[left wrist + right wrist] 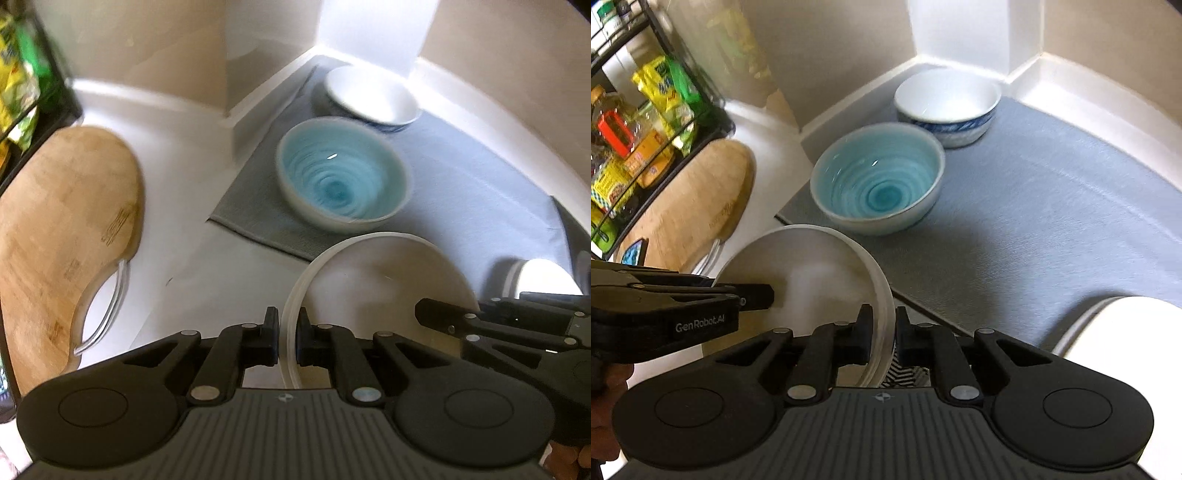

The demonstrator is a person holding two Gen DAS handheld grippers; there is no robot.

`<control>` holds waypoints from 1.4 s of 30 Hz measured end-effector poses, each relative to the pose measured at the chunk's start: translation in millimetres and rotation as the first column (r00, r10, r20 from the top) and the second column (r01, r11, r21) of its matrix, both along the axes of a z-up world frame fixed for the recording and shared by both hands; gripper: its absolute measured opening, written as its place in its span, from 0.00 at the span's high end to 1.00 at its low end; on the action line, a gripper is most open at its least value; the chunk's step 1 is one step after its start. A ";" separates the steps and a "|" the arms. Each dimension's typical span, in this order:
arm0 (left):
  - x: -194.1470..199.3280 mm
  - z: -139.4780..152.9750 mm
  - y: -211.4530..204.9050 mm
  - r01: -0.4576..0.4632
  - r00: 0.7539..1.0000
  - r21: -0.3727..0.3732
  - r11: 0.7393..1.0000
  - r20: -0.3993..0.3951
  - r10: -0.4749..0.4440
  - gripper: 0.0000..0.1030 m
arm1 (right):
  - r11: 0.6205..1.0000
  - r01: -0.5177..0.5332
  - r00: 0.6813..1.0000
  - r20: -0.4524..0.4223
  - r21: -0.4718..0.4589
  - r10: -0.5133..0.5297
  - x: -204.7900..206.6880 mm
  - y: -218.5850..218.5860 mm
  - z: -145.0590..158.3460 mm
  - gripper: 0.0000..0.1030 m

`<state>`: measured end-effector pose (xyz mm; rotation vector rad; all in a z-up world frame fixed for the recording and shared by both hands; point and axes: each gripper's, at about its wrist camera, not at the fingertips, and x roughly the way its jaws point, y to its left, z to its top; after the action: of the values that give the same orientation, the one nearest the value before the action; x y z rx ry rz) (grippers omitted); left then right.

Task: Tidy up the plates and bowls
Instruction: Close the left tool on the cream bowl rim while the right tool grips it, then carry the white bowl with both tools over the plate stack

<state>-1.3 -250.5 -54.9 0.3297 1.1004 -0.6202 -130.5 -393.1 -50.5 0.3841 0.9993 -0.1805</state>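
Left gripper [287,341], right gripper [882,341]: black linked fingers, silver rivets, grey ribbed housing, white "GenRobot.AI" lettering.

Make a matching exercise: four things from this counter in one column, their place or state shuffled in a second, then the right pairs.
1. cream bowl
2. turquoise bowl
3. white bowl with blue band
4. wooden board

a. off the grey mat, beside the rack
b. in the mat's far corner
c. rim pinched by both grippers
d. mid-mat, spiral inside

Pairs: 1-c, 2-d, 3-b, 4-a
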 end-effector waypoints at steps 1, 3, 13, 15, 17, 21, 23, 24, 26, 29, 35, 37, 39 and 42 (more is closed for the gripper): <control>-3.4 4.8 -3.0 0.016 1.000 -0.011 1.000 0.004 -0.016 0.92 | 1.000 0.013 1.000 0.007 -0.005 -0.013 -5.3 -1.8 4.7 0.87; -10.6 13.7 -9.7 0.049 0.999 -0.031 0.998 0.019 -0.049 0.92 | 0.999 0.044 0.999 0.026 -0.018 -0.044 -17.7 -6.7 14.8 0.87; -78.3 42.1 -63.0 0.273 0.961 -0.105 0.956 0.073 -0.266 0.92 | 0.963 0.257 0.964 0.087 -0.080 -0.250 -98.8 -35.8 47.5 0.87; -93.6 42.7 -75.2 0.318 0.947 -0.109 0.942 0.077 -0.311 0.92 | 0.949 0.302 0.951 0.090 -0.089 -0.294 -116.2 -42.2 49.0 0.87; -108.5 40.6 -88.0 0.360 0.932 -0.109 0.927 0.079 -0.353 0.92 | 0.934 0.344 0.937 0.089 -0.095 -0.336 -133.0 -50.1 48.2 0.87; -129.8 27.0 -110.6 0.418 0.908 -0.095 0.903 0.057 -0.414 0.92 | 0.904 0.415 0.910 0.072 -0.101 -0.409 -156.3 -63.1 39.7 0.87; -139.1 18.0 -121.8 0.438 0.899 -0.083 0.895 0.044 -0.436 0.92 | 0.894 0.434 0.901 0.059 -0.108 -0.430 -164.5 -71.1 34.2 0.87; -140.3 13.5 -127.6 0.445 0.896 -0.078 0.892 0.039 -0.443 0.92 | 0.890 0.443 0.897 0.052 -0.110 -0.439 -168.5 -74.9 31.0 0.87; -145.1 5.1 -138.0 0.454 0.891 -0.069 0.888 0.030 -0.453 0.92 | 0.884 0.455 0.890 0.040 -0.108 -0.454 -175.0 -82.5 24.9 0.87; -147.6 -5.6 -150.1 0.460 0.888 -0.056 0.886 0.011 -0.460 0.92 | 0.877 0.469 0.883 0.025 -0.101 -0.469 -180.3 -93.3 16.6 0.87; -149.4 -18.8 -166.0 0.456 0.890 -0.026 0.890 -0.022 -0.456 0.92 | 0.876 0.474 0.880 0.006 -0.087 -0.475 -176.8 -108.8 2.3 0.87; -149.5 -22.1 -170.4 0.453 0.891 -0.018 0.892 -0.030 -0.453 0.92 | 0.877 0.474 0.879 -0.002 -0.083 -0.476 -176.7 -113.6 -2.2 0.87; -148.7 -24.3 -173.6 0.450 0.892 -0.013 0.893 -0.035 -0.451 0.92 | 0.877 0.474 0.880 -0.007 -0.079 -0.476 -177.2 -116.4 -4.3 0.87; -148.0 -28.5 -178.8 0.449 0.893 -0.005 0.894 -0.045 -0.449 0.92 | 0.878 0.474 0.879 -0.014 -0.074 -0.476 -177.7 -120.3 -9.0 0.87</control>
<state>-149.2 -429.3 -83.5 0.5875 1.0743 -1.0398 -308.1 -513.4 -59.5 0.5628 0.9126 -0.6677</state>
